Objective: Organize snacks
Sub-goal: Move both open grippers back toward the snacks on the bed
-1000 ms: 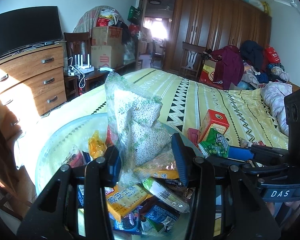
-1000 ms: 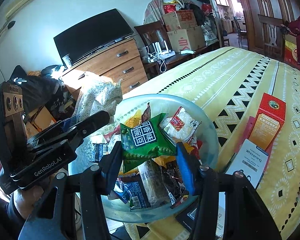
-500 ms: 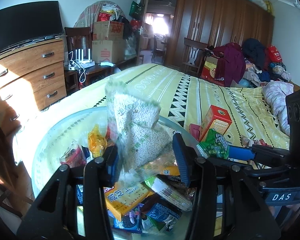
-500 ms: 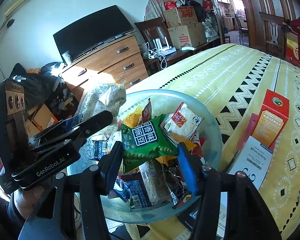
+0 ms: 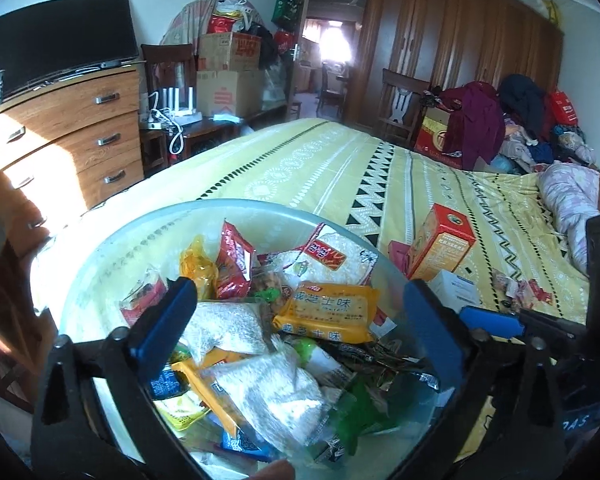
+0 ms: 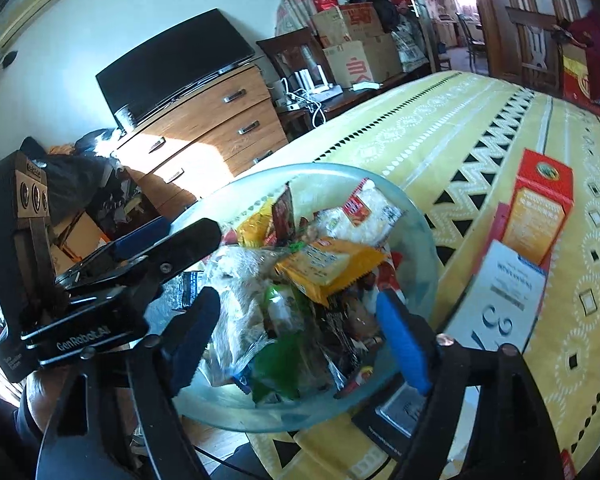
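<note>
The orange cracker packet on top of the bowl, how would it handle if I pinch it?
The orange cracker packet looks flat and fairly stiff, so it would probably lift level. Its glossy film may slip. It rests loosely atop other snacks in the glass bowl, so a push would likely slide it.

The left gripper (image 5: 300, 328) and the right gripper (image 6: 300, 336) both hang with fingers spread wide and nothing between them, the left one sitting just beside the right, angled across in front of its left finger.
</note>
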`<state>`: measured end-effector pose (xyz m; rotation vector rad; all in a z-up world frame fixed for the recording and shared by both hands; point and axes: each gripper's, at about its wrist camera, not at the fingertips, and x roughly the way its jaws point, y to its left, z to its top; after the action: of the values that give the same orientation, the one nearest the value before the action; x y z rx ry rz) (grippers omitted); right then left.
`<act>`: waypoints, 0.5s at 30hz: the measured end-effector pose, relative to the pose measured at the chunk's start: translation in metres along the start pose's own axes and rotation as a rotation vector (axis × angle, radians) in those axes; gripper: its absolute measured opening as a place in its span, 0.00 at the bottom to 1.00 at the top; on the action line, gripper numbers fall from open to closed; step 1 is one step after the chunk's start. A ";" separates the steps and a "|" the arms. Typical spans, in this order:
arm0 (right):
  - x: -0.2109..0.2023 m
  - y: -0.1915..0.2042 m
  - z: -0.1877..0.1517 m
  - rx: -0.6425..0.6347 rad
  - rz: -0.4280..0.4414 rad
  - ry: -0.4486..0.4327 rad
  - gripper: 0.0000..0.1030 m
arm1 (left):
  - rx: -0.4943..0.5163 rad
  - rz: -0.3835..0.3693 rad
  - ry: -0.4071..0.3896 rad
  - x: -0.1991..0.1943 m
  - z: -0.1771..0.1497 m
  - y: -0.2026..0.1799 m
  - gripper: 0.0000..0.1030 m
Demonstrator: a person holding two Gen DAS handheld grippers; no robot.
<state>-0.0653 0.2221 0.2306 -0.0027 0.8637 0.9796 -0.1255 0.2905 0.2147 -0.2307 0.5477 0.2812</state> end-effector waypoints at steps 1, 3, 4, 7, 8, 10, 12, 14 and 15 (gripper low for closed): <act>-0.002 -0.003 -0.003 0.010 -0.003 0.000 0.82 | 0.004 0.001 0.001 -0.001 0.000 -0.002 1.00; -0.007 -0.006 -0.007 0.021 -0.007 -0.006 0.82 | 0.015 0.002 0.000 -0.002 0.000 -0.008 1.00; -0.011 -0.009 -0.010 0.027 -0.010 -0.013 0.82 | 0.022 0.005 -0.004 -0.004 0.000 -0.011 1.00; -0.025 -0.014 -0.013 0.034 -0.019 -0.038 0.82 | 0.041 -0.004 -0.016 -0.010 0.001 -0.021 1.00; -0.030 -0.015 -0.014 0.036 -0.022 -0.045 0.82 | 0.046 -0.006 -0.019 -0.011 0.002 -0.025 1.00; -0.042 -0.021 -0.018 0.041 -0.032 -0.061 0.82 | 0.063 -0.015 -0.026 -0.017 0.002 -0.035 1.00; -0.052 -0.026 -0.024 0.051 -0.041 -0.071 0.82 | 0.080 -0.023 -0.030 -0.021 0.002 -0.045 1.00; -0.063 -0.035 -0.033 0.073 -0.053 -0.078 0.82 | 0.100 -0.034 -0.030 -0.024 0.000 -0.056 1.00; -0.069 -0.041 -0.040 0.086 -0.061 -0.081 0.82 | 0.116 -0.043 -0.026 -0.025 -0.002 -0.064 1.00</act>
<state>-0.0794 0.1337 0.2329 0.0830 0.8265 0.8795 -0.1262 0.2245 0.2357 -0.1261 0.5311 0.2100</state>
